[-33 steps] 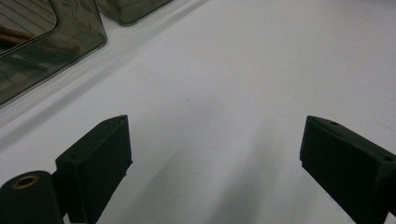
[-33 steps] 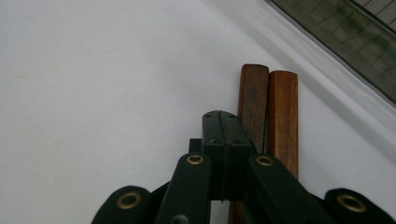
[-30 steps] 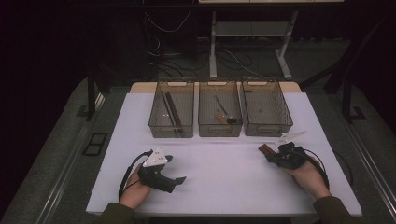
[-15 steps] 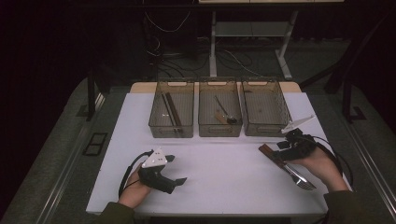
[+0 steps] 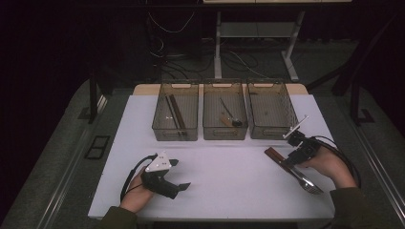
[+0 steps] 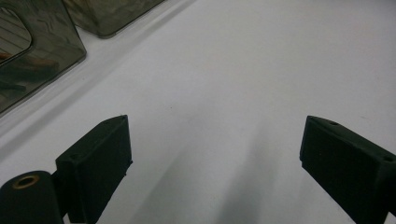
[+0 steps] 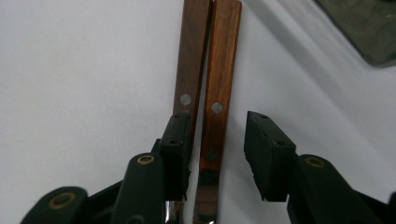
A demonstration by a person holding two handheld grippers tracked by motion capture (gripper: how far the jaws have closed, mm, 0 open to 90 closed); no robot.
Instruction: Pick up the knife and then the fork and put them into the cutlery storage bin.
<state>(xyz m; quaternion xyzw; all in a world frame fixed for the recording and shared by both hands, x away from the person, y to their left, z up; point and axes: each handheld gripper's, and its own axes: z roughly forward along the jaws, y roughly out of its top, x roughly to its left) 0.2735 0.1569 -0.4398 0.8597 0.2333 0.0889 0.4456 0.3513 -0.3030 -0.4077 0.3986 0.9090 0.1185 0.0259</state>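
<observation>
On the white bench (image 5: 224,167), the right hand-held gripper (image 7: 217,154) straddles two wood-handled utensils (image 7: 219,70) lying side by side near the right-hand bin (image 5: 270,109); its jaws, just closing, part-spread, with one handle between them and the other under the left jaw. A squeeze could catch one piece and nudge the other away. The left hand-held gripper (image 6: 215,154) rests spread, empty. The utensils' metal ends are hard to make out.
</observation>
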